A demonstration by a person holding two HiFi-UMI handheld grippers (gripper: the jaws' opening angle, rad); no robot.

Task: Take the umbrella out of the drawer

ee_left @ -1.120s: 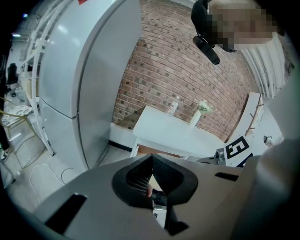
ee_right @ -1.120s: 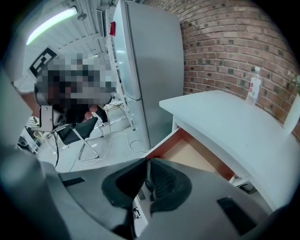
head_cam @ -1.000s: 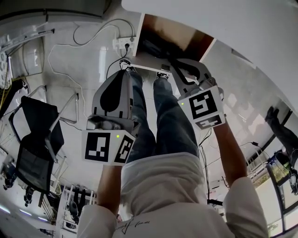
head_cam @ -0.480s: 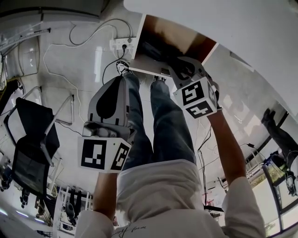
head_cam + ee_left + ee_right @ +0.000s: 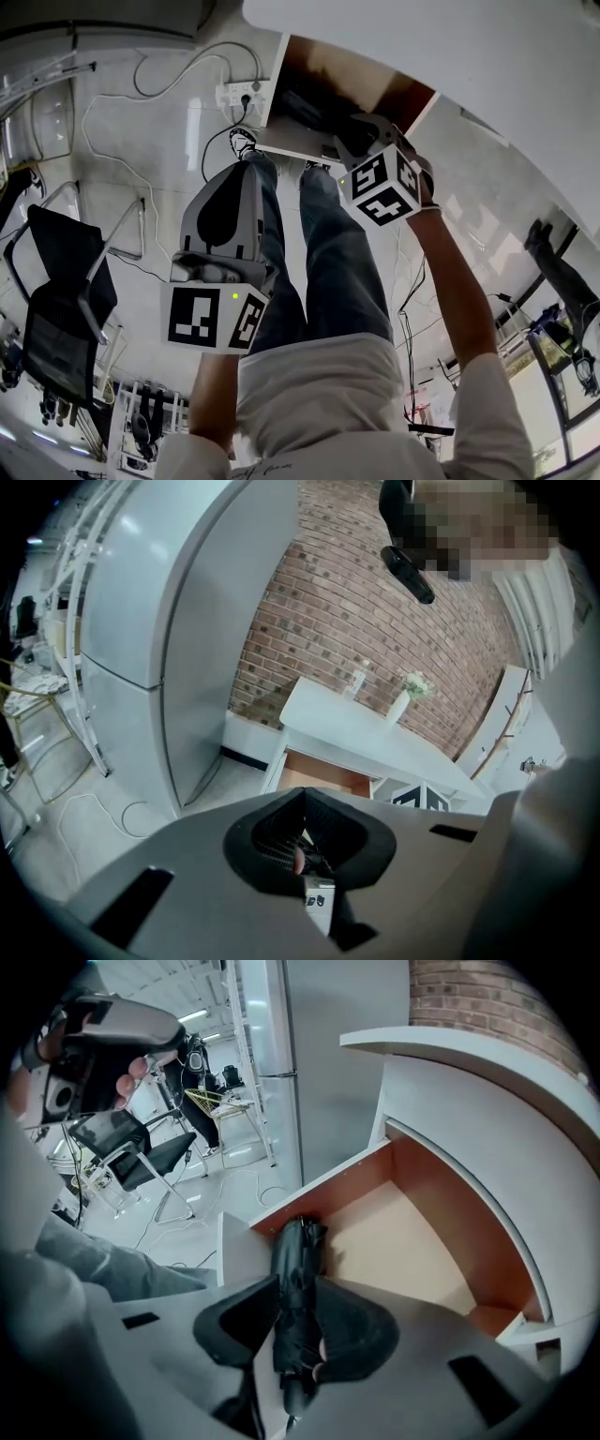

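While the left hand-held gripper (image 5: 246, 169) hangs clenched, the right one (image 5: 298, 1321), jaws just opened, straddles the drawer's (image 5: 323, 1190) umbrella (image 5: 298, 1258).

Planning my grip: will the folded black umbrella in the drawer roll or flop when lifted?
Probably stiff lengthwise: the umbrella is folded into a compact bundle. Its creased fabric may squash slightly. Being roundish, it could roll on the drawer floor.

Umbrella (image 5: 295, 1260) blk matt cloth, drawer (image 5: 403, 1241) smooth brown wood-look inside, floor (image 5: 178, 178) glossy, brick wall (image 5: 375, 602) rough
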